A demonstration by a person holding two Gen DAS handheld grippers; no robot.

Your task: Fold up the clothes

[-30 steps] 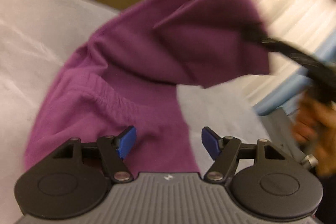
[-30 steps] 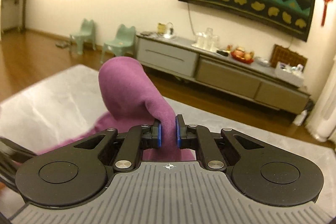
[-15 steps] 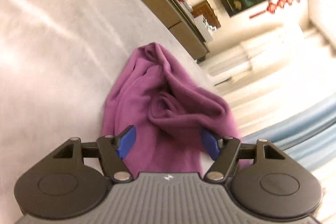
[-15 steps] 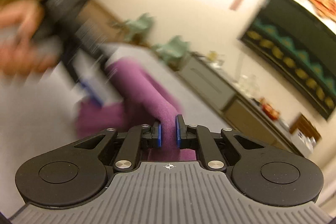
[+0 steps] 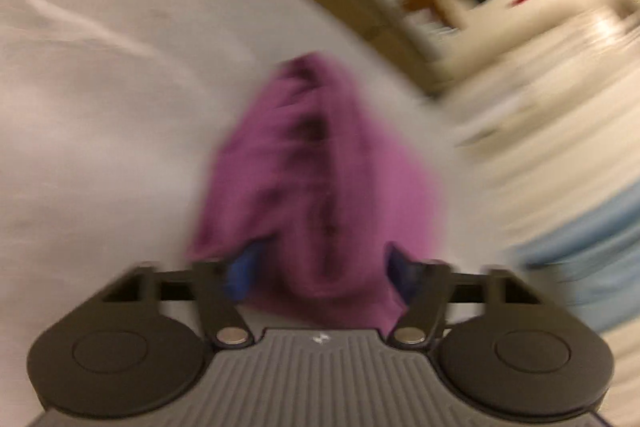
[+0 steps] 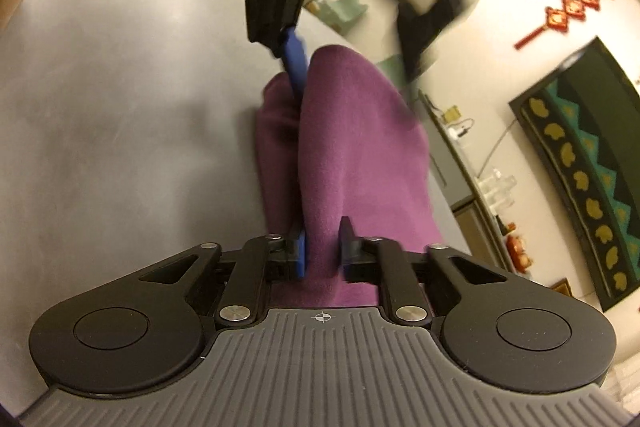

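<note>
Garment (image 6: 360, 147), purple, is lying bunched mid-frame on the grey tabletop (image 6: 120, 127), fold unfinished. Right tongs (image 6: 322, 251) are opening, cloth between them; left tongs (image 5: 320, 267) are closing around its near edge.

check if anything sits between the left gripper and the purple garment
Nothing visible does. The purple garment already lies between the closing jaws of the left gripper, on the grey surface. The right gripper, jaws opening, straddles its other end.

Garment (image 6: 360, 155) bunched on the table (image 6: 120, 131), between right tool (image 6: 322, 251) and left tool (image 6: 296, 63) opposite
</note>
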